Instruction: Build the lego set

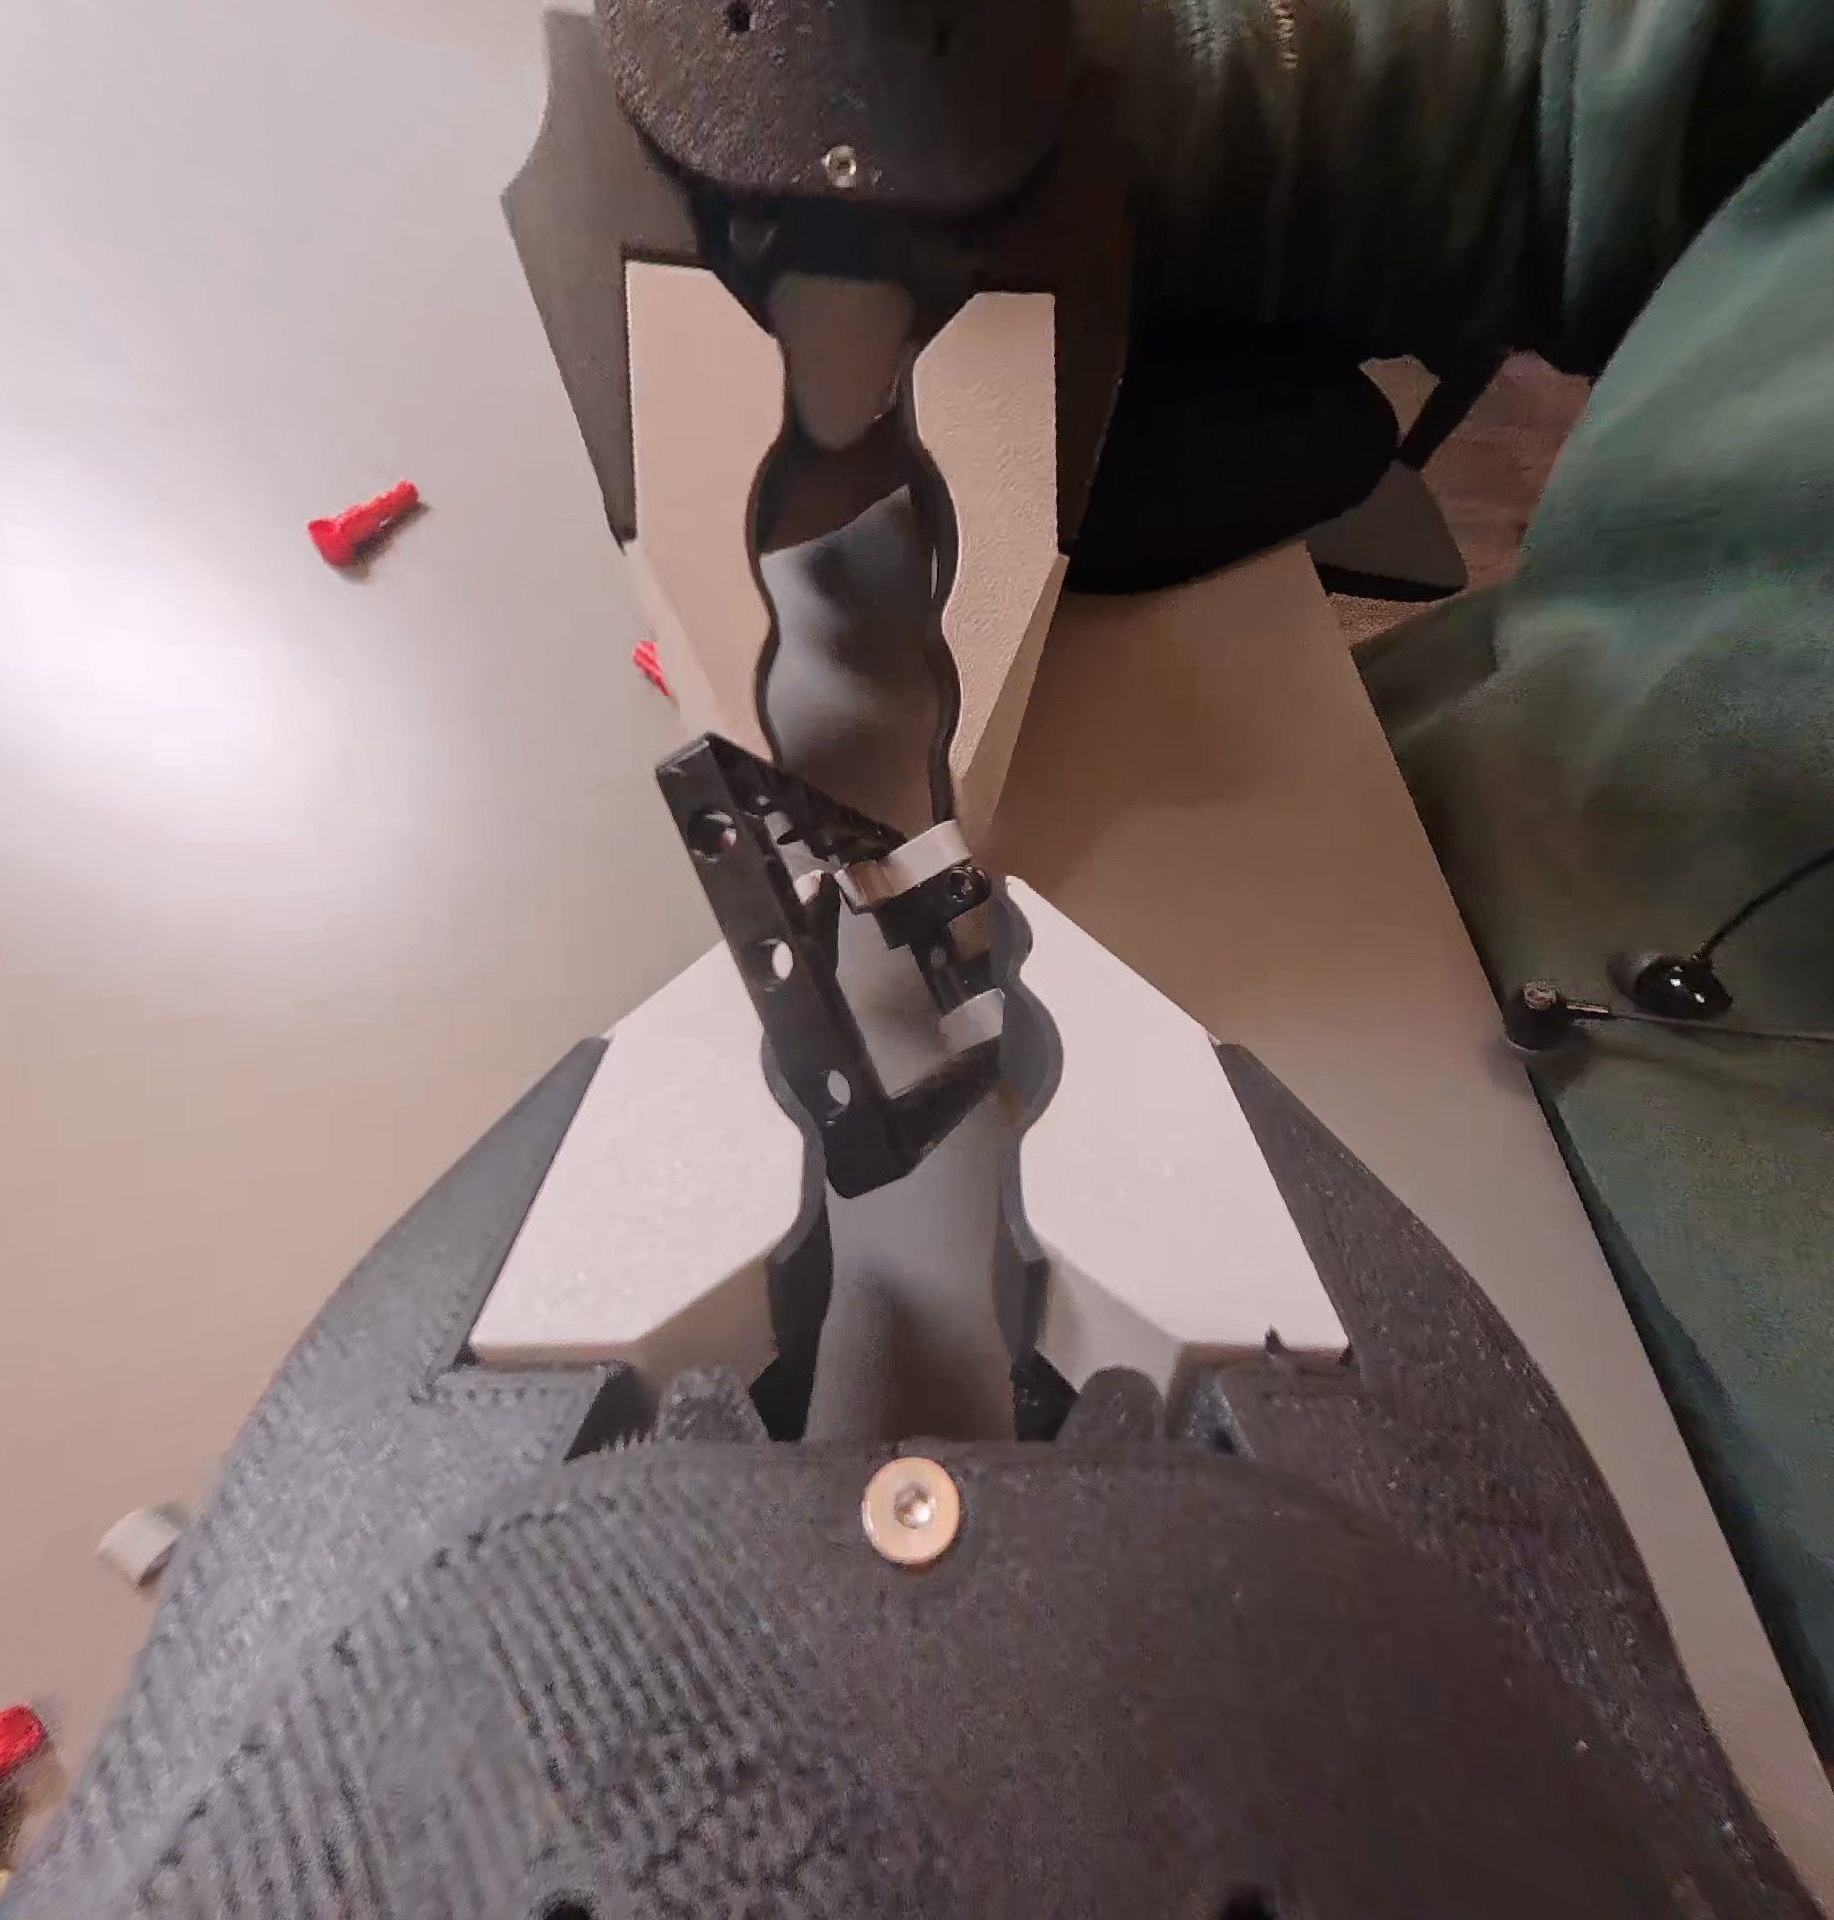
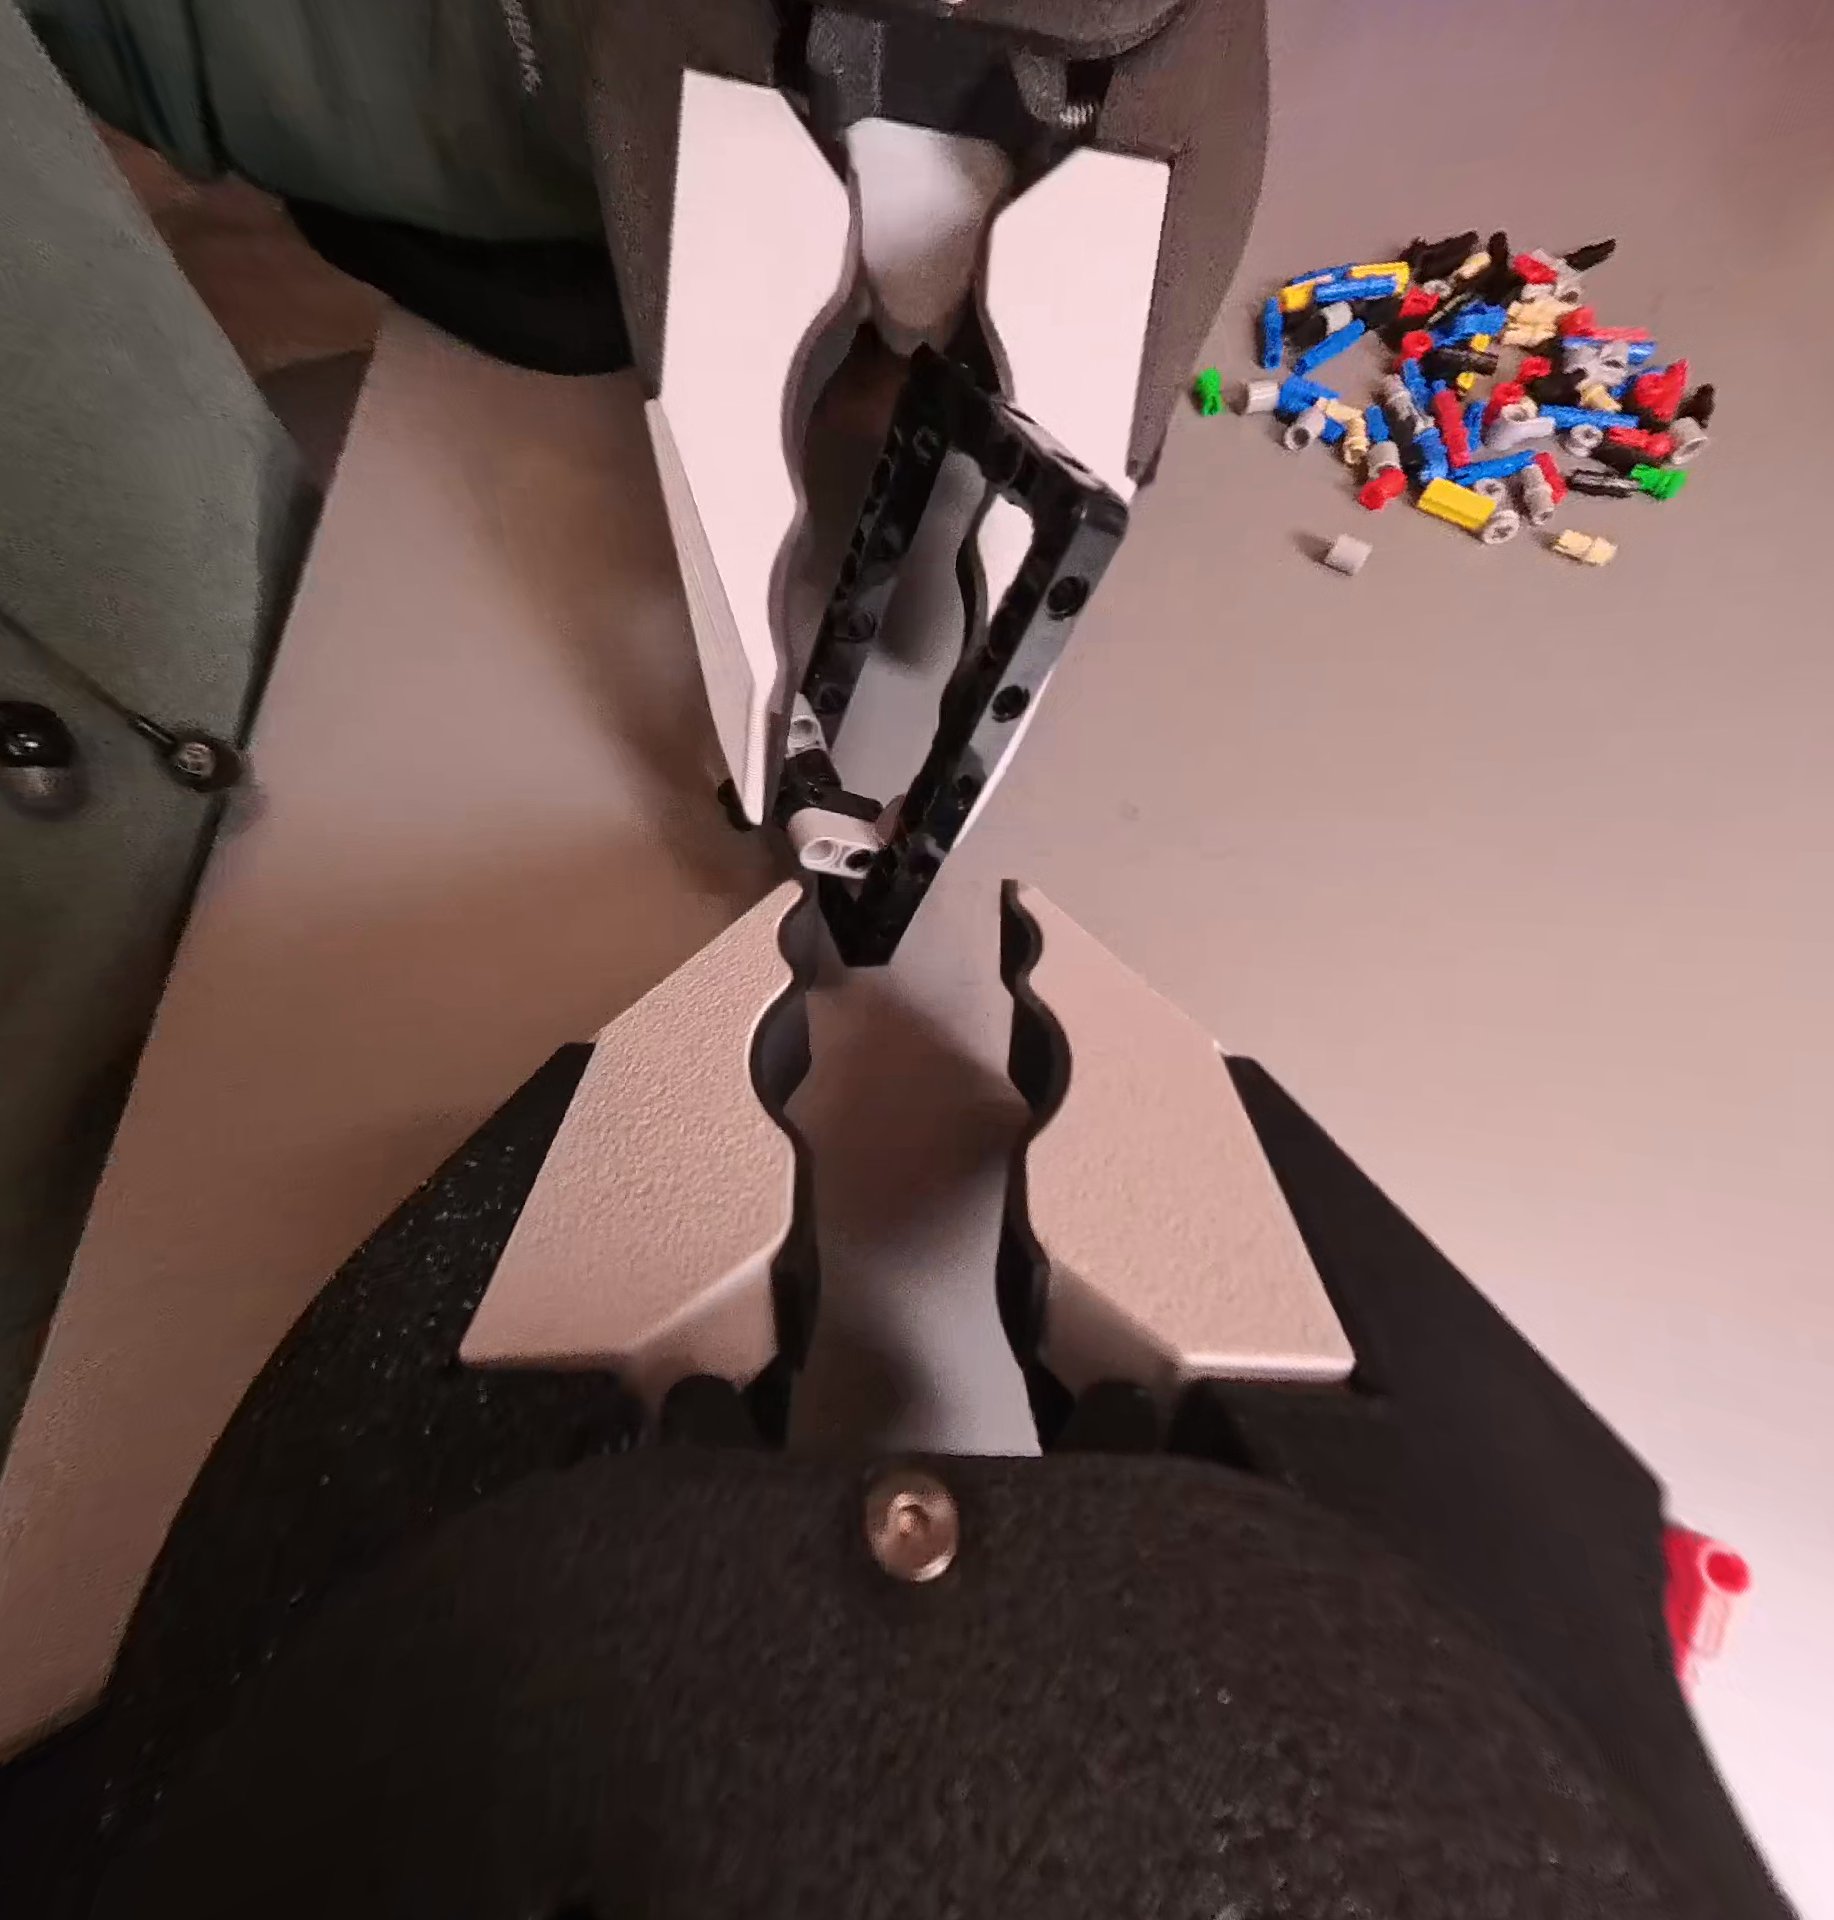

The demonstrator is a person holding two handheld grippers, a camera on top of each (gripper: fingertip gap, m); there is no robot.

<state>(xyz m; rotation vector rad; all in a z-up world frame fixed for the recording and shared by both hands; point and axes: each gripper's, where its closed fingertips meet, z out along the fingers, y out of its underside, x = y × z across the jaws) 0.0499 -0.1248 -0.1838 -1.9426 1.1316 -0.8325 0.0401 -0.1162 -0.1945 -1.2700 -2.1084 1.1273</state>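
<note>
A black rectangular Lego frame (image 1: 788, 966) with light grey connectors (image 1: 923, 857) and a black pin on one side is held above the table. My left gripper (image 1: 902, 977) is shut on the frame. In the right wrist view the frame (image 2: 1038, 623) hangs tilted in the left gripper (image 2: 882, 748), its grey connectors (image 2: 835, 852) at the lower end. My right gripper (image 2: 902, 899) is open and empty. Its left fingertip (image 2: 793, 914) is right beside the frame's lower corner. The right gripper also shows in the left wrist view (image 1: 856, 748), facing mine.
A pile of small coloured Lego pieces (image 2: 1464, 384) lies on the table (image 2: 1412, 935) to the right. Loose red pins (image 1: 362, 525) and a grey piece (image 1: 144, 1538) lie on the left. A person's green garment (image 1: 1671, 727) is past the table edge. The grippers are tip to tip, or close to it.
</note>
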